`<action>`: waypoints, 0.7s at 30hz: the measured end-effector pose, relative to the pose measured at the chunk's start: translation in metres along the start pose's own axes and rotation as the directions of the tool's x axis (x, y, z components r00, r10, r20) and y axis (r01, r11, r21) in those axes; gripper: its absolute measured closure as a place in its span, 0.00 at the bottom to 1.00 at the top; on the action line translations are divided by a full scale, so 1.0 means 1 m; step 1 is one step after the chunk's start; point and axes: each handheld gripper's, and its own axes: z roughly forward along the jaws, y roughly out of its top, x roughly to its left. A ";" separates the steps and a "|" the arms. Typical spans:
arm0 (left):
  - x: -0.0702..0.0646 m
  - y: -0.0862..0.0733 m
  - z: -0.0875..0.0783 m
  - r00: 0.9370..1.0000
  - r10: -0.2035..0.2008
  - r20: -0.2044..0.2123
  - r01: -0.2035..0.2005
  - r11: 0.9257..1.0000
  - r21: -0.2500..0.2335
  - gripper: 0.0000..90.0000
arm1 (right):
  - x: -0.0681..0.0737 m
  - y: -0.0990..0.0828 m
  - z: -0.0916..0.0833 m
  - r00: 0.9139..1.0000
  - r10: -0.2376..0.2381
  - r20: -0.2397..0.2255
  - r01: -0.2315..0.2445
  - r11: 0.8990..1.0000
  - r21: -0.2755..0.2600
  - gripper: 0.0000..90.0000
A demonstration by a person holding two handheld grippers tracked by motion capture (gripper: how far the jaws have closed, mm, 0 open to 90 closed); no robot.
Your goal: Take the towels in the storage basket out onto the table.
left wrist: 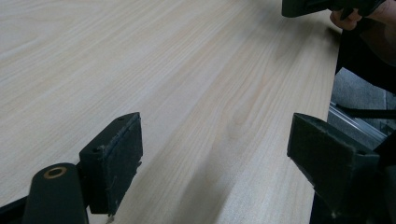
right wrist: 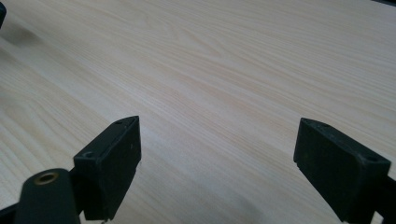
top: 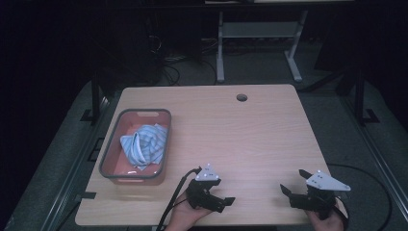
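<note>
A crumpled blue-and-white striped cloth (top: 146, 144) lies in a grey-rimmed, red-bottomed bin (top: 111, 144) at the left of the tabletop (top: 250, 139). Its long axis runs from near-left to far-right, the bulk bunched toward the bin's far right side. Well apart, at the near edge, the left gripper (top: 222, 201) and right gripper (top: 292, 182) hover with jaws spread wide, nothing between them.

Light wood table (top: 250, 130); grey-rimmed bin (top: 109, 159) on left side, striped cloth (top: 144, 144) inside.
</note>
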 end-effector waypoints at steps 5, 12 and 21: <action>0.001 0.000 -0.002 1.000 -0.002 -0.005 0.002 1.000 -0.001 0.20 | 0.001 0.000 0.002 1.000 -0.009 -0.006 0.009 1.000 0.008 0.16; 0.002 0.004 -0.005 1.000 0.011 -0.006 -0.011 1.000 -0.008 0.20 | 0.003 0.003 0.002 1.000 -0.020 -0.003 0.020 1.000 0.002 0.16; -0.001 0.018 -0.014 0.999 0.046 0.002 -0.046 0.999 -0.010 0.22 | 0.009 0.004 0.004 0.999 -0.040 -0.005 0.040 0.999 0.009 0.16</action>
